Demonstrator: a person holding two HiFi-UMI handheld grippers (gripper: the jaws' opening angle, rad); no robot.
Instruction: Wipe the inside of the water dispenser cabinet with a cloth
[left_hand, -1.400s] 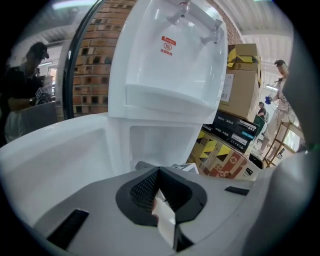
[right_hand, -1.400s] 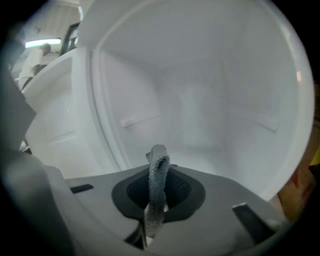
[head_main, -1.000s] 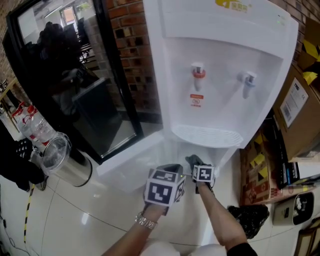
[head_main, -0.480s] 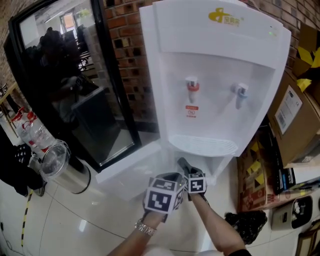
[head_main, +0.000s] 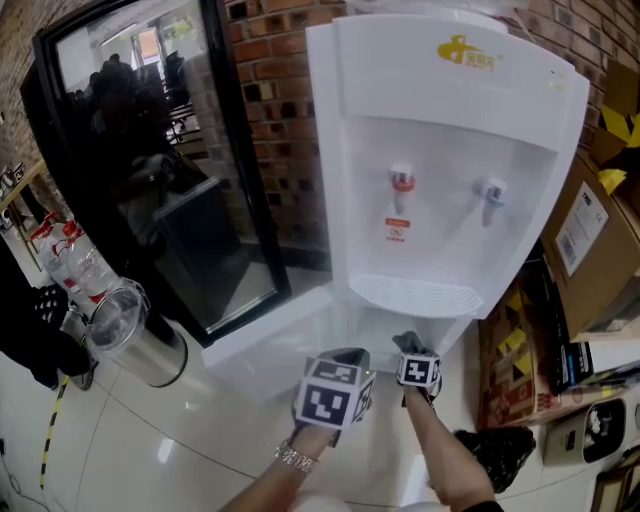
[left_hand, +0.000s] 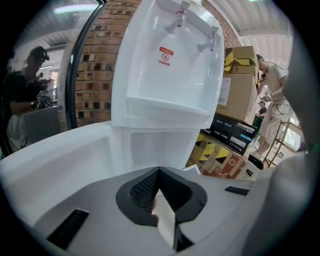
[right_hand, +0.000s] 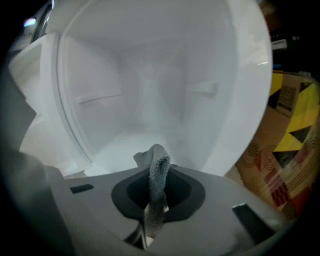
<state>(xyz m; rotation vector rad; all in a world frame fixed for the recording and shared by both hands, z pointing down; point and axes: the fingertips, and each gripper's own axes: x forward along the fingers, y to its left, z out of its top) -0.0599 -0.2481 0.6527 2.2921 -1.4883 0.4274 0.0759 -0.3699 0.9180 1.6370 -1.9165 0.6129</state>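
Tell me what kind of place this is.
Likely an indoor workplace corner or storeroom edge: a white water dispenser stands against a brick wall, cardboard boxes are piled beside it, and a steel bin sits on the glossy tiled floor.

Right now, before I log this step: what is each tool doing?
Left tool: shut, nothing in it.
Right tool: shut on the grey cloth.

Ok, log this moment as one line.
right gripper: jaws shut on grey cloth, facing open cabinet | left gripper: jaws together, empty | cloth-to-wall contact: cannot tell
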